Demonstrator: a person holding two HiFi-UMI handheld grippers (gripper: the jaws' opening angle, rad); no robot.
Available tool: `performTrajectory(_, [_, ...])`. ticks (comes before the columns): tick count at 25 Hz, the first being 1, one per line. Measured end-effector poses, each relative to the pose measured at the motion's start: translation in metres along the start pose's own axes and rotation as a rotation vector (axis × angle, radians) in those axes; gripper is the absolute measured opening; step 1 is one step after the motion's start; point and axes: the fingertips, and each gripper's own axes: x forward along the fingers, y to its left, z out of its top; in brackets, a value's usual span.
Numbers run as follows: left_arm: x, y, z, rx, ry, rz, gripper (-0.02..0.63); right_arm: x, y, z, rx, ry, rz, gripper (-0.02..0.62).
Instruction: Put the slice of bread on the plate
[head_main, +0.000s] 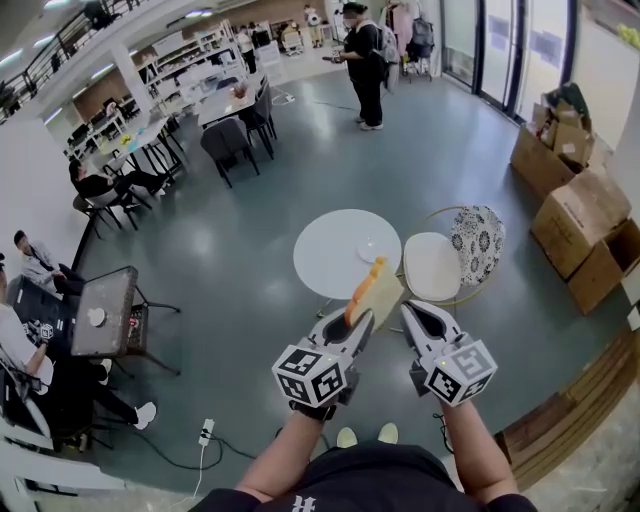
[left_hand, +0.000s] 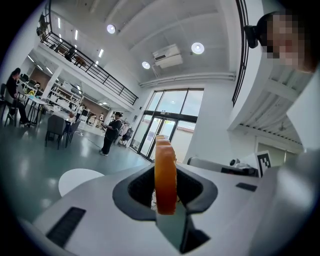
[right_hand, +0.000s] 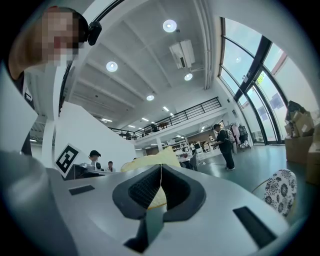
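1. My left gripper (head_main: 360, 318) (left_hand: 165, 192): clenched on the slice of bread (head_main: 376, 290) (left_hand: 165, 172), which stands on edge at centre frame, in the air over the lower right rim of the round white table (head_main: 330, 245).
2. My right gripper (head_main: 410, 312) (right_hand: 161, 186): jaws pressed together, nothing between them, just right of the bread.
3. Plate (head_main: 372, 249): faint pale disc on the table, above the bread in frame.
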Motion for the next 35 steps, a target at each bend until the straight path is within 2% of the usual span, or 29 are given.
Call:
performTrajectory(12, [0.007,-0.009,-0.013,-0.023,-0.001,0.022,0.1,-0.015,-0.011,-0.002,0.005,-0.001,0.024,0.008])
performTrajectory(24, [0.011,-0.003,-0.019,-0.028,-0.016,0.083,0.1,-0.018,-0.025,-0.005,0.021,-0.004,0.048,0.008])
performTrajectory(35, [0.054,0.025,-0.01,-0.023,-0.019,0.041,0.1,0.014,-0.064,-0.001,0.002,-0.004,0.002,0.008])
